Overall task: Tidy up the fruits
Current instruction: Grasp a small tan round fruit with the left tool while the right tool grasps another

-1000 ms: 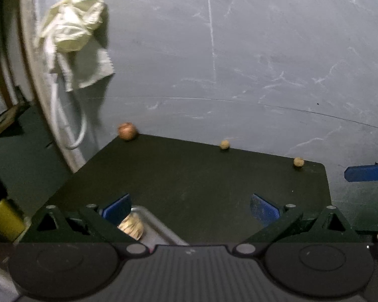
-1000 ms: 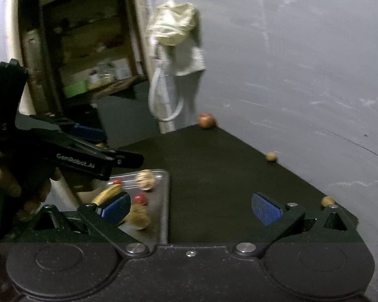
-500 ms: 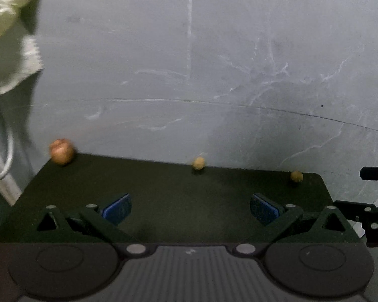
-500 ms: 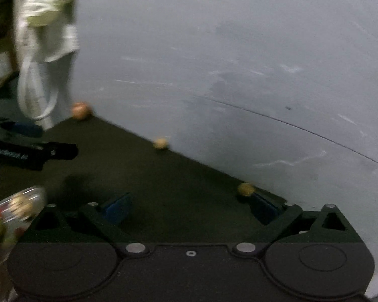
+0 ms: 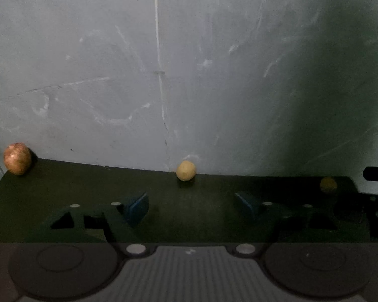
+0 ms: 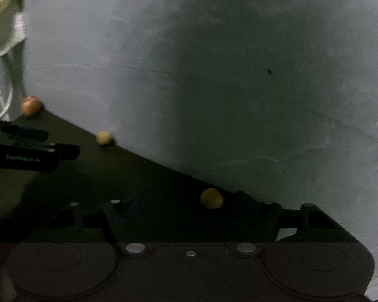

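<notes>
The left gripper (image 5: 191,205) has its jaws wide apart and holds nothing. Straight ahead of it, centred on the gap, a small pale yellow fruit (image 5: 186,170) sits at the far edge of the dark table (image 5: 88,183), touching or nearly touching the grey wall (image 5: 163,75). The right gripper (image 6: 196,210) is also spread with nothing between the fingers; a darker yellow fruit (image 6: 211,198) lies just beyond its tips, slightly right of centre. Each fruit is round, so no long axis matters. A reddish fruit (image 5: 17,158) rests far to the left, nearer the left gripper. Probably each gripper needs only a short push forward.
</notes>
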A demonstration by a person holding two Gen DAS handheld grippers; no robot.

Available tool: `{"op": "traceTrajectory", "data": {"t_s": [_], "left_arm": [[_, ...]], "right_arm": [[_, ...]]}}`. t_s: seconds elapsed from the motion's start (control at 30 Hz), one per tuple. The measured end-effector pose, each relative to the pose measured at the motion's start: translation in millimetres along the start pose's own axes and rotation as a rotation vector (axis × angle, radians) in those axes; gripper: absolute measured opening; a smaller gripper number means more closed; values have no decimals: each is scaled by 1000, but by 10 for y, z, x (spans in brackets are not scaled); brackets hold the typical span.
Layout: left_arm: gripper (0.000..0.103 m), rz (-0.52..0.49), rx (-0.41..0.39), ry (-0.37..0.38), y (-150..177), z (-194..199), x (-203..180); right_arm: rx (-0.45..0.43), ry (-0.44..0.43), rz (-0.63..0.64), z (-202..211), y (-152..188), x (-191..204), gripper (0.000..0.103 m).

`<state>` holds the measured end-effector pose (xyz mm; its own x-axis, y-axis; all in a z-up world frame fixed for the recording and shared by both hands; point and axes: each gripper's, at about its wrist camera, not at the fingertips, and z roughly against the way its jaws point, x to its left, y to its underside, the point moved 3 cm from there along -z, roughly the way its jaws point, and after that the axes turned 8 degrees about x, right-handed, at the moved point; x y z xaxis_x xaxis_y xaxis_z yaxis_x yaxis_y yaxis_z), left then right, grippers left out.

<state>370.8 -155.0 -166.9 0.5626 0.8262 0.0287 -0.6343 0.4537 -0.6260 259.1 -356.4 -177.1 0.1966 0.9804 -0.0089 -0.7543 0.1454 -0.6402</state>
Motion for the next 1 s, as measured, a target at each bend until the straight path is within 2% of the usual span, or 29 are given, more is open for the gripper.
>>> {"op": "traceTrajectory", "data": {"t_s": [0.13, 0.37, 0.43, 1.0], "left_arm": [[72, -26, 5, 1, -48, -193, -33], [69, -56, 8, -10, -168, -455, -85], [68, -64, 8, -18, -198, -527, -89], [59, -41, 39, -11, -257, -885, 20]], "right_arm": [[15, 2, -25, -201, -13, -95, 56], [34, 6, -30, -383, -62, -143, 55], [44, 1, -29, -422, -54, -138, 52], [65, -14, -26, -573, -65, -129, 47]]}}
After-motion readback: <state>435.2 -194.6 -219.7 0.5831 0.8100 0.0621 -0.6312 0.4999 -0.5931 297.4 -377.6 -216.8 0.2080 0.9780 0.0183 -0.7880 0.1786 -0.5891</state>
